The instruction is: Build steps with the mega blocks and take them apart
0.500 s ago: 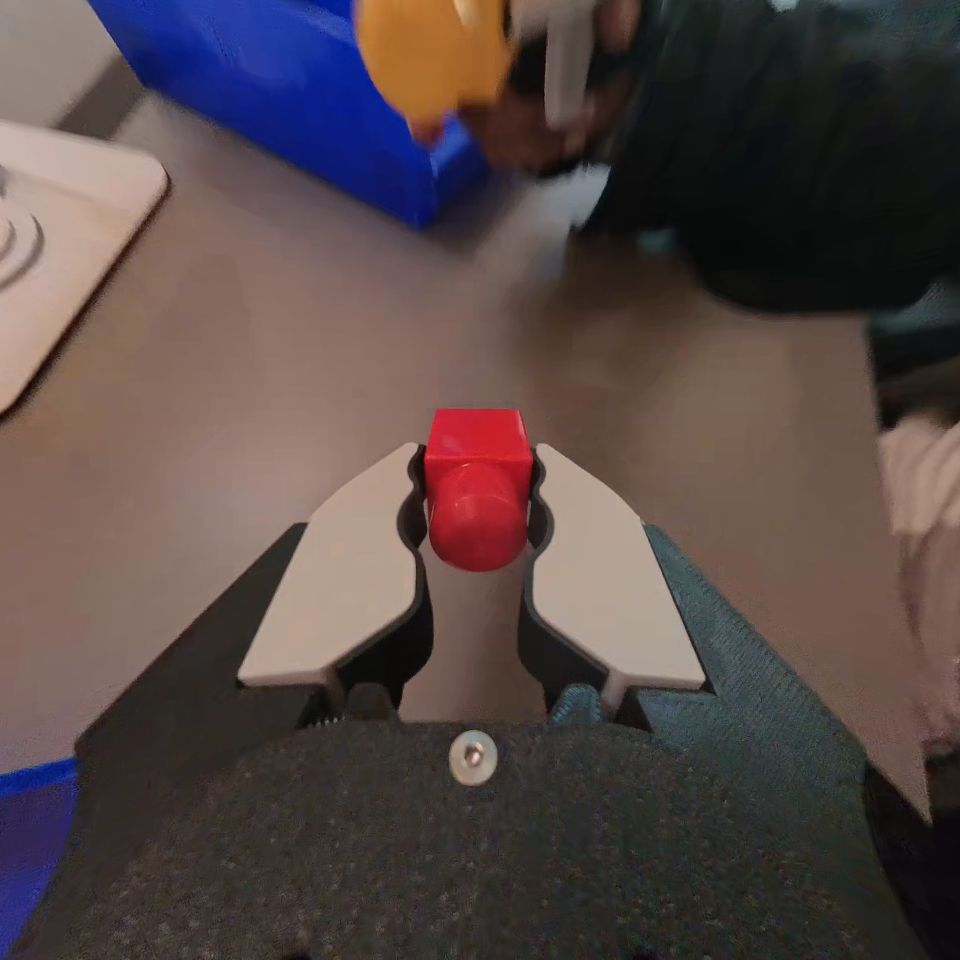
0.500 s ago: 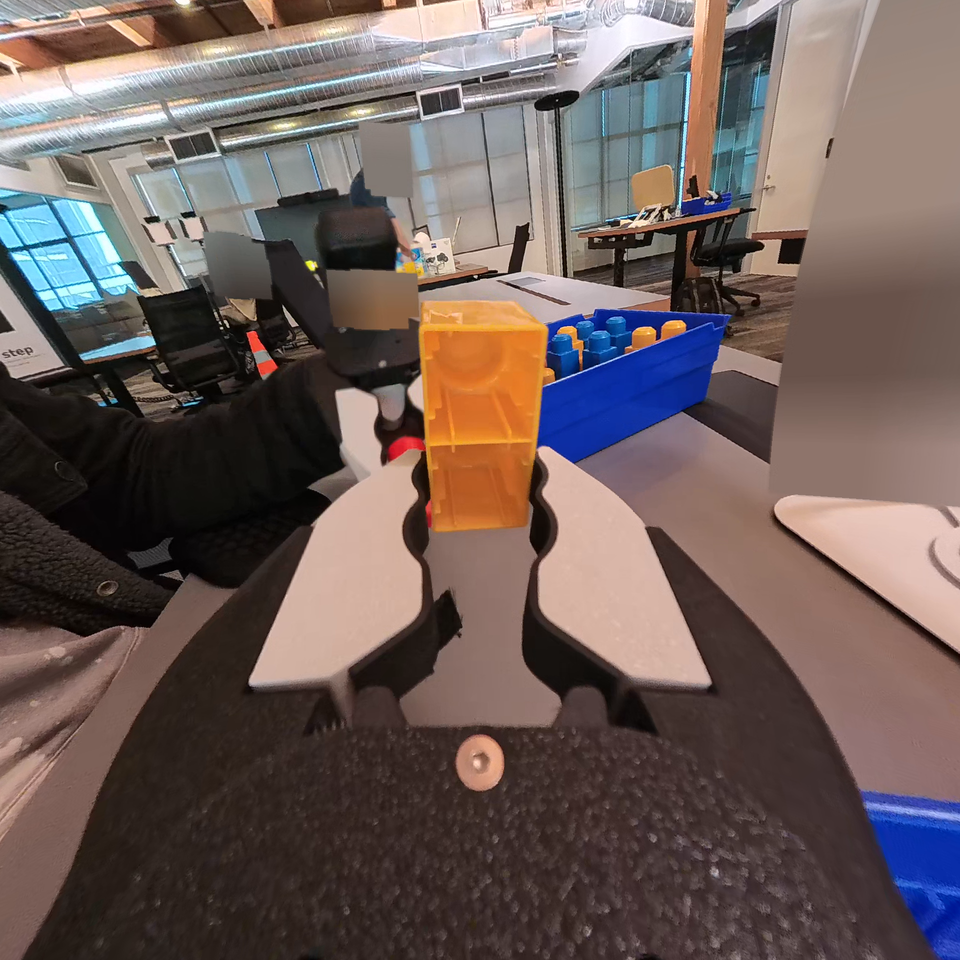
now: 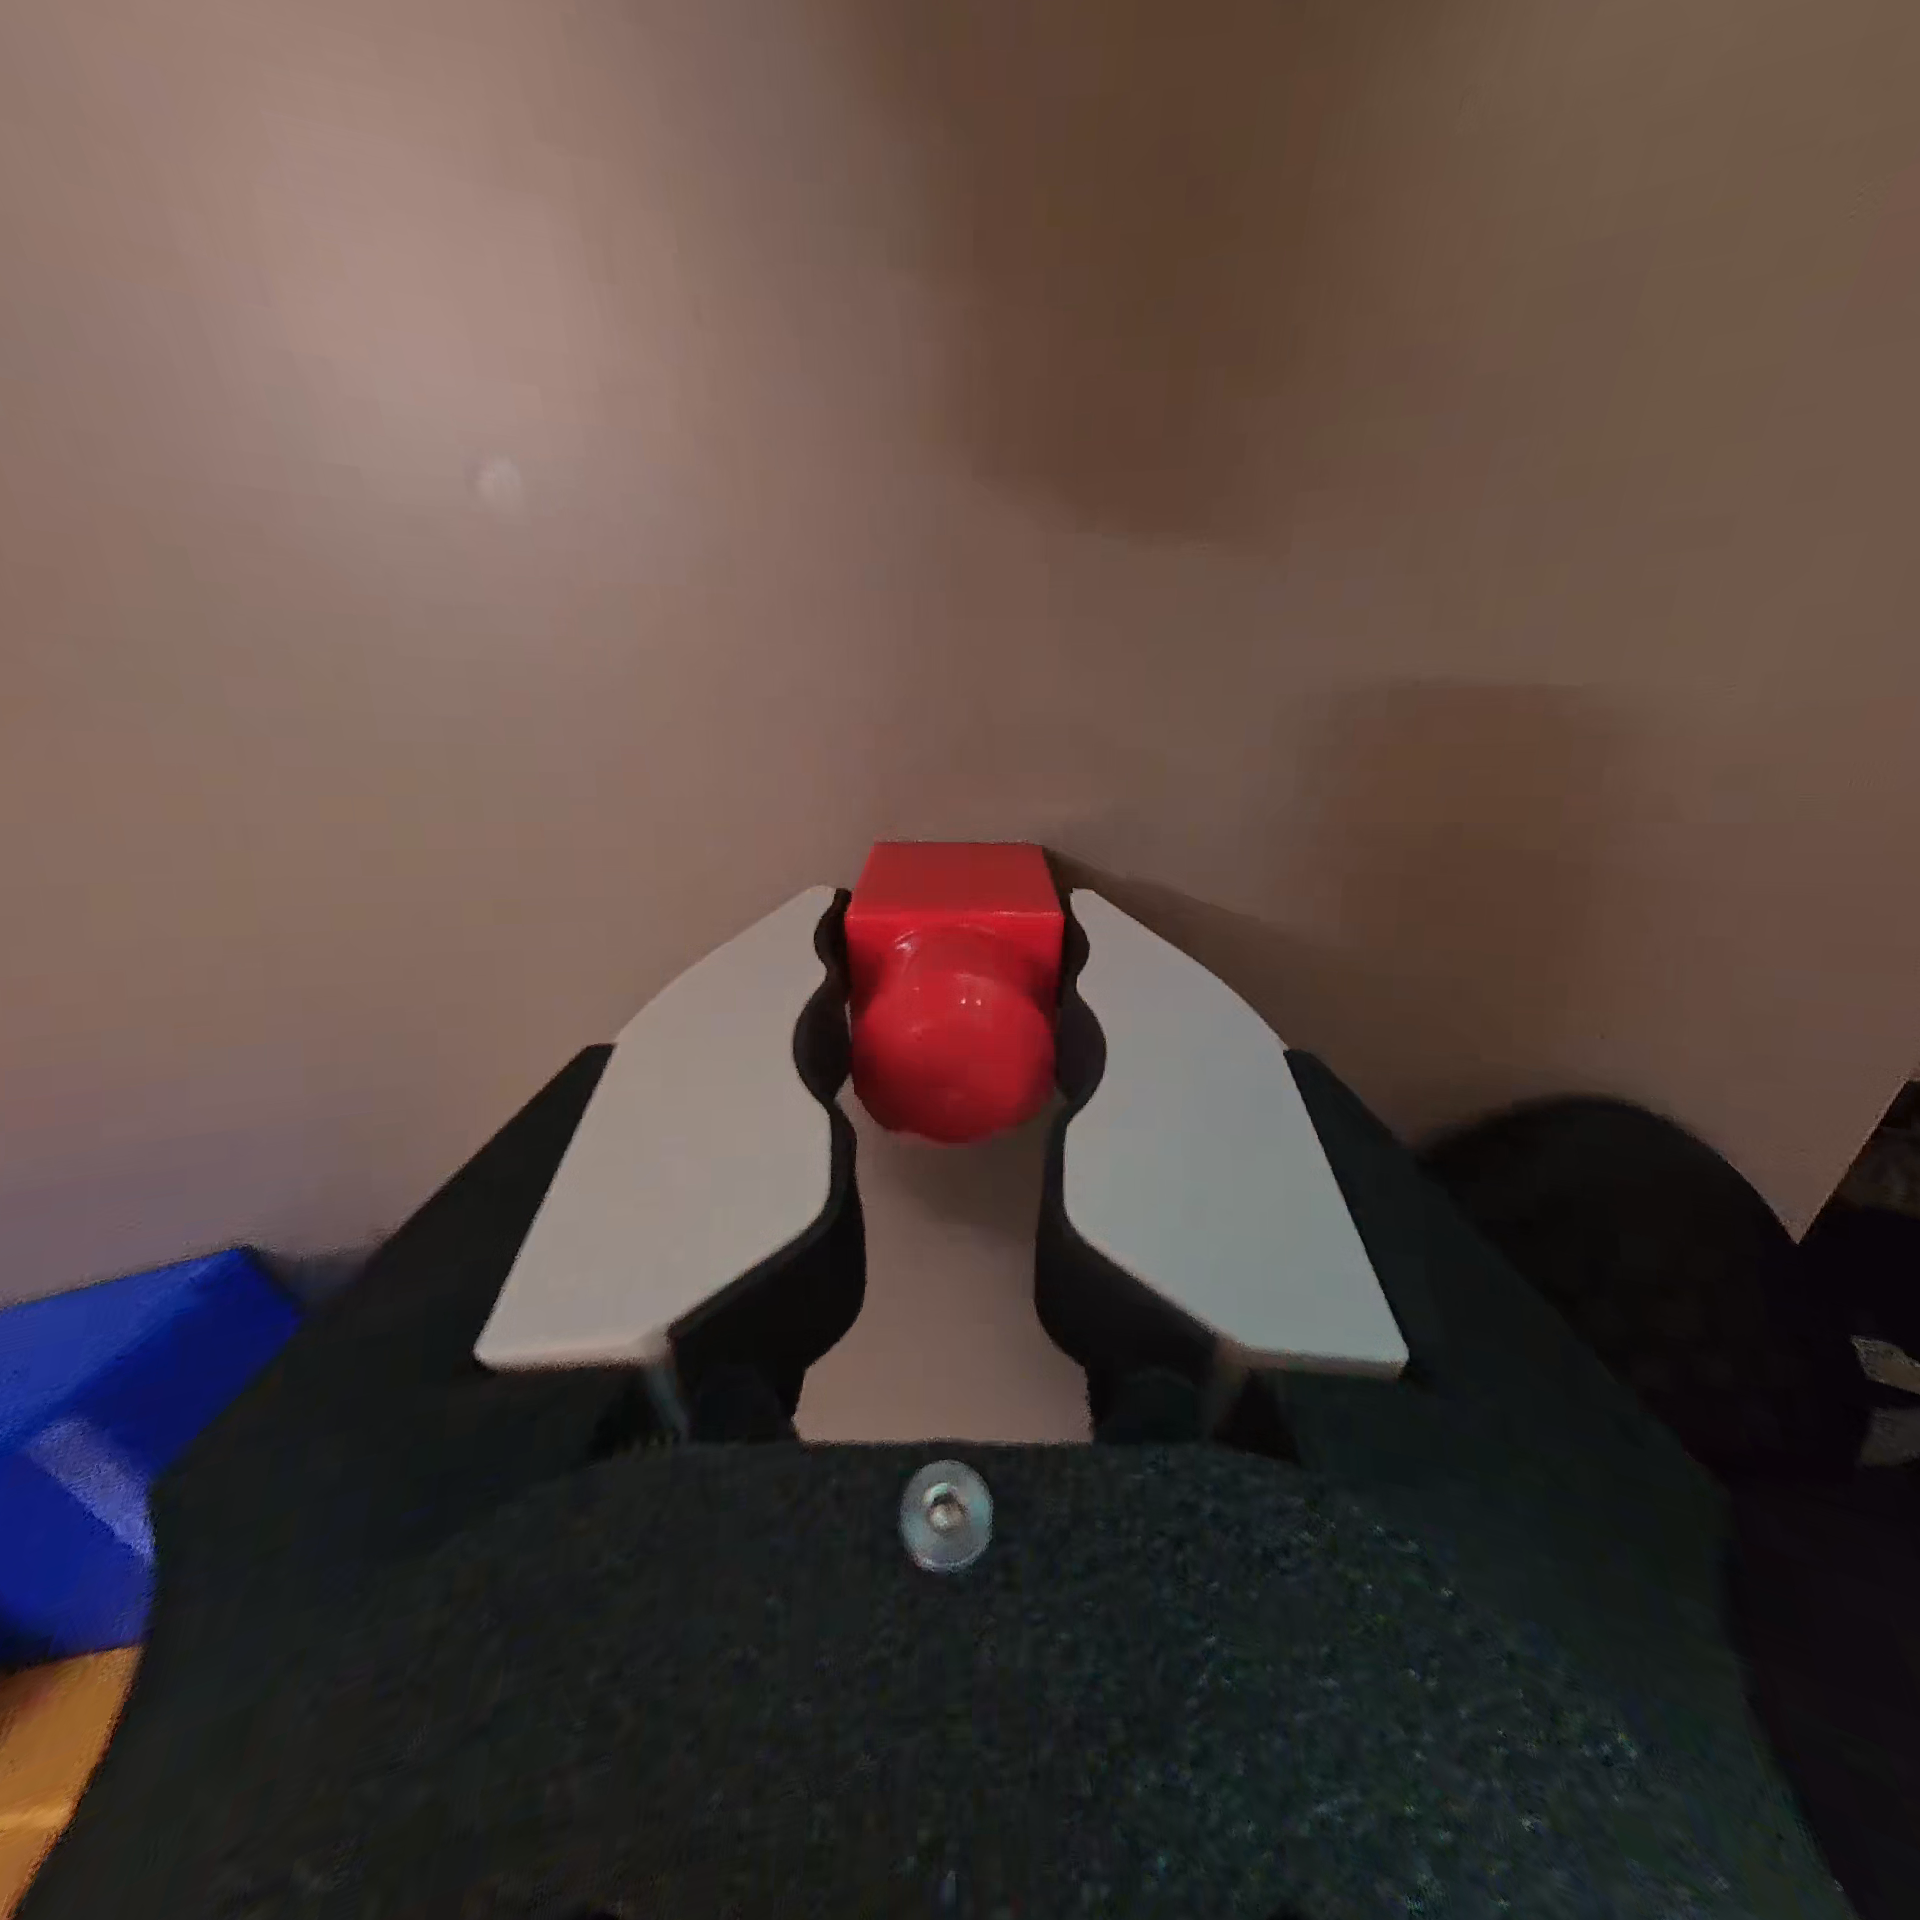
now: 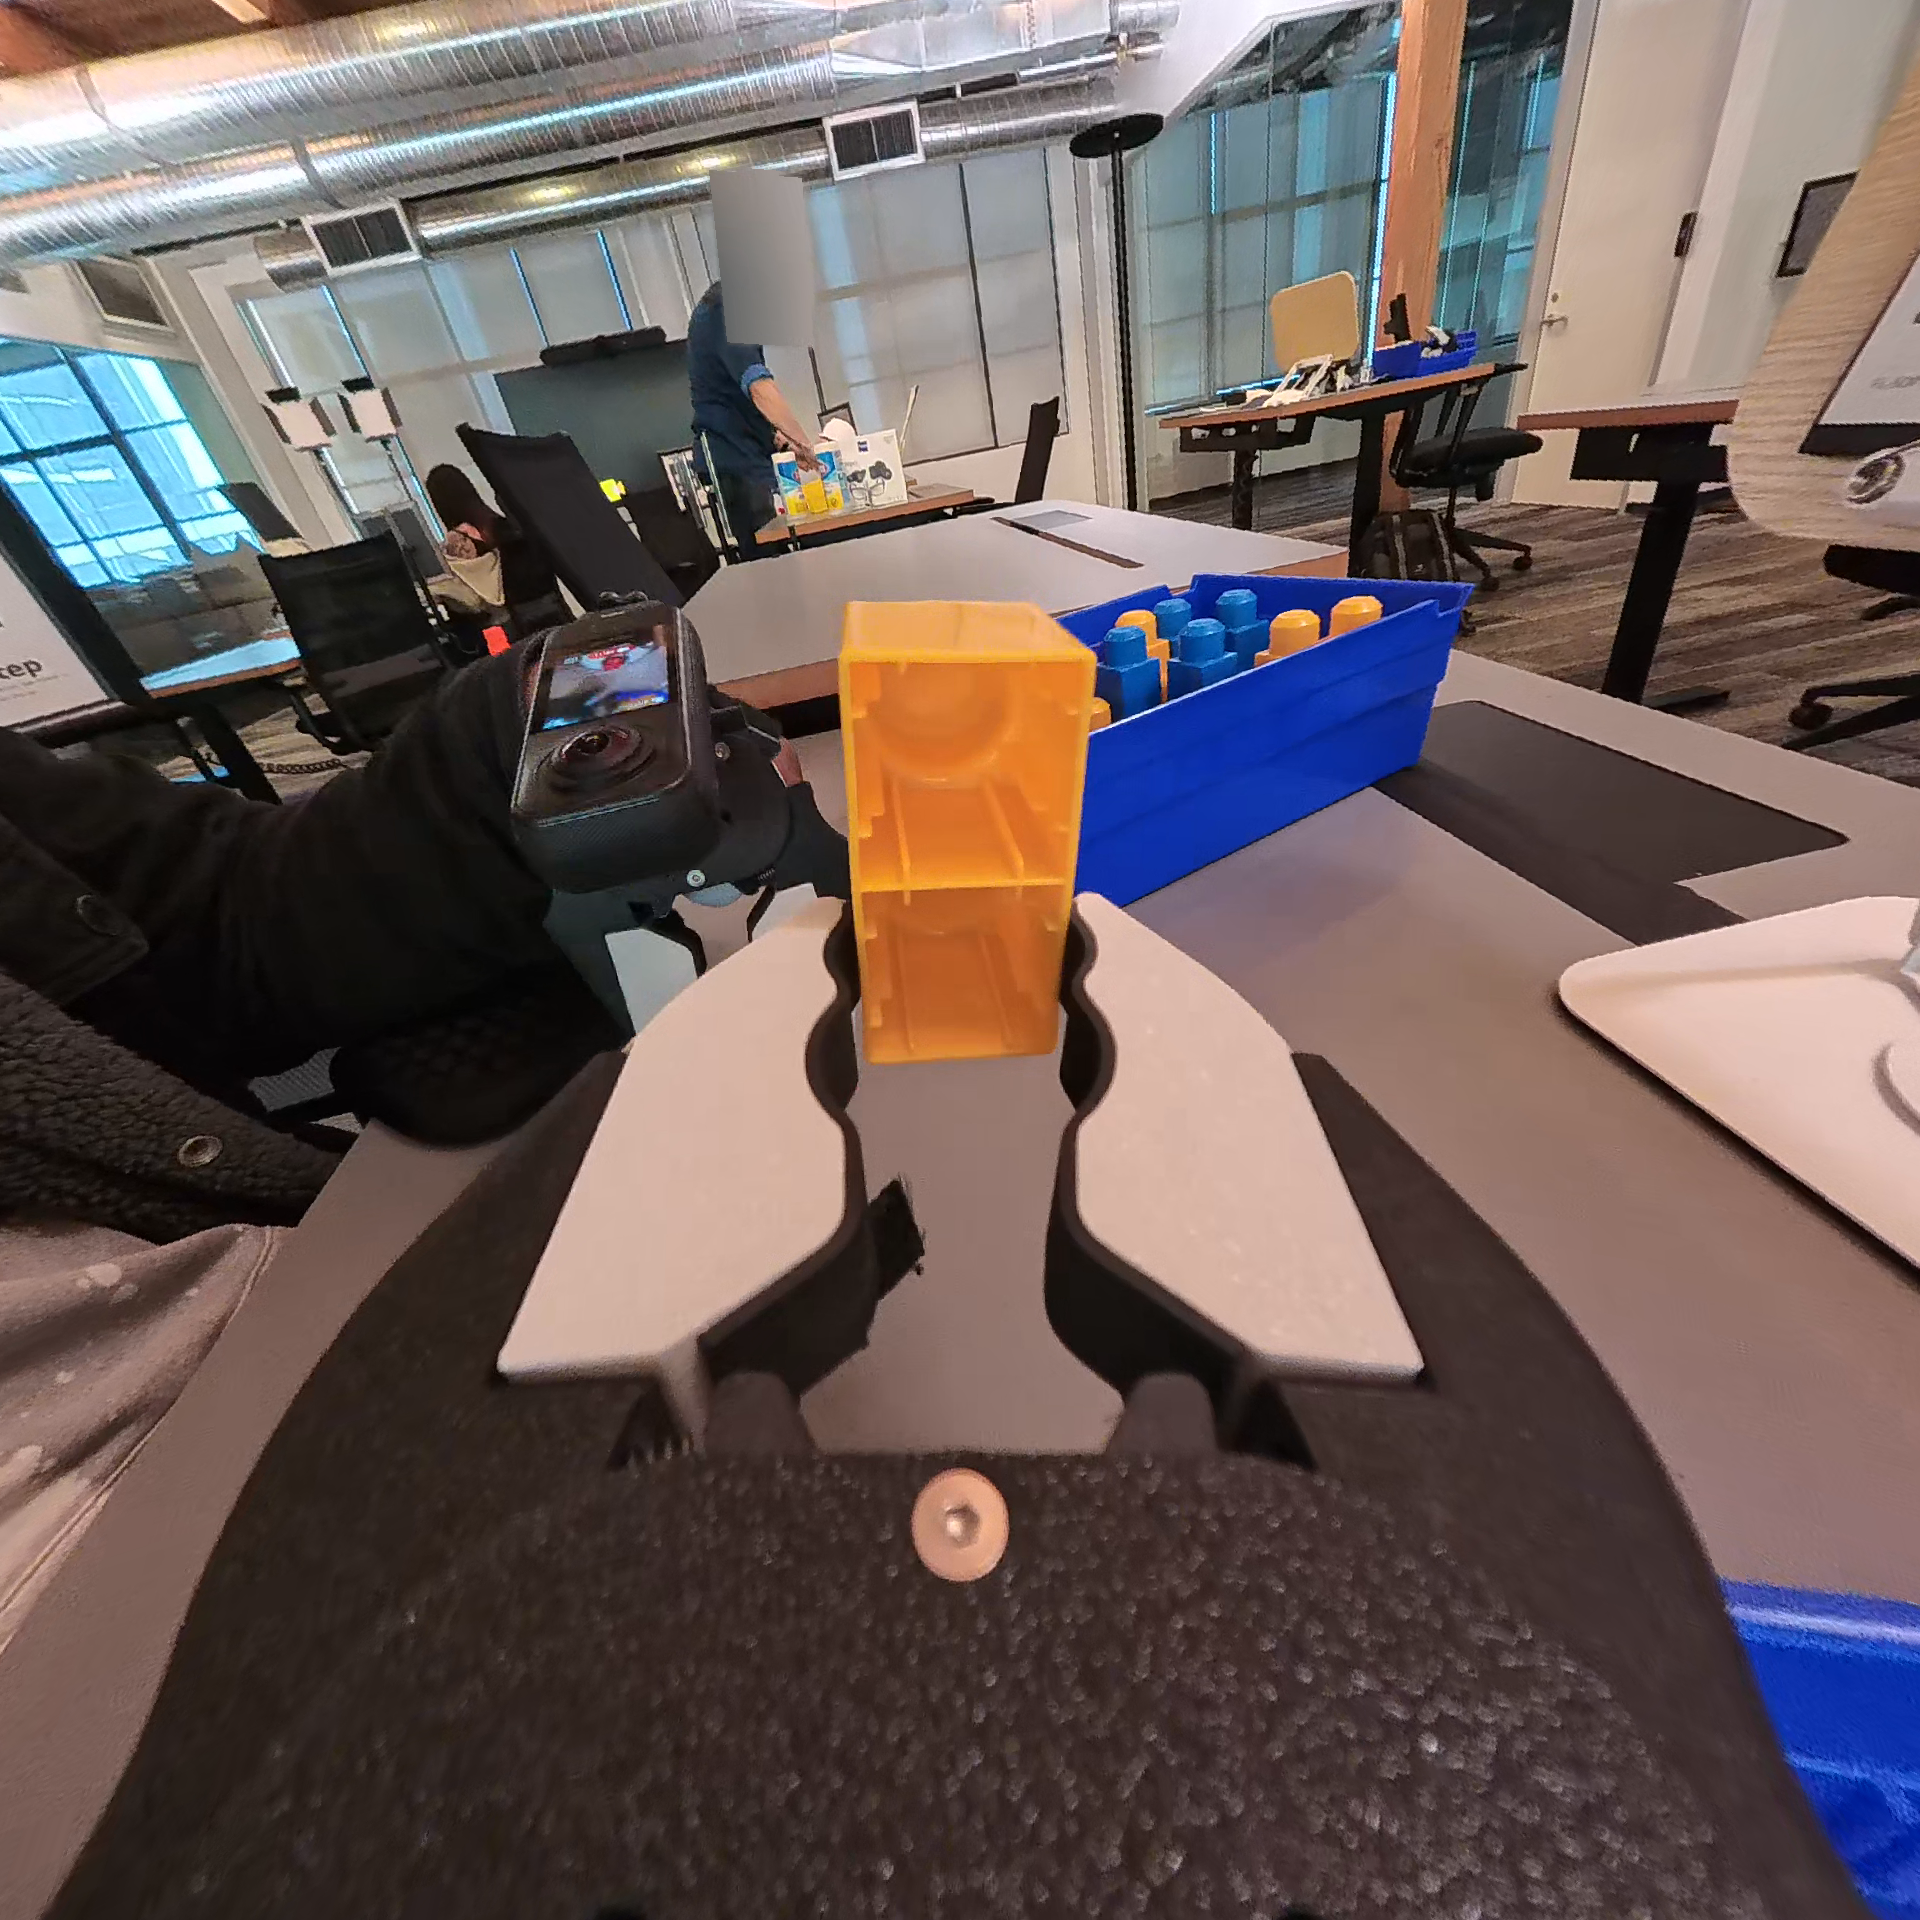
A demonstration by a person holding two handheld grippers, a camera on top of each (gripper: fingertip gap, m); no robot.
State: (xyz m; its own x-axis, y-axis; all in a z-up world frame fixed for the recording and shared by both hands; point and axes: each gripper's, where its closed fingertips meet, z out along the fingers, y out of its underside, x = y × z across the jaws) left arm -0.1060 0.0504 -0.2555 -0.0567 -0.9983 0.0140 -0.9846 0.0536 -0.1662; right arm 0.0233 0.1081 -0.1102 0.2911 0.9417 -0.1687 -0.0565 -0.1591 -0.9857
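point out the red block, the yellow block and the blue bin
red block (image 3: pixel 951 1023): left wrist view, on its round stud
yellow block (image 4: pixel 961 831): right wrist view, on its hollow underside
blue bin (image 4: pixel 1257 769): right wrist view, on its side wall

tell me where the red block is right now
The red block is clamped between the left gripper's fingers, centre of the left wrist view, stud facing the camera, over the bare grey-brown tabletop.

A grey table (image 4: pixel 1299 966) fills the lower half of the right wrist view. On it, right of centre, sits a blue bin (image 4: pixel 1278 758) of blue and orange blocks. A white flat base (image 4: pixel 1745 1039) lies at the right edge, and a black mat (image 4: pixel 1600 821) lies above it, behind the bin.
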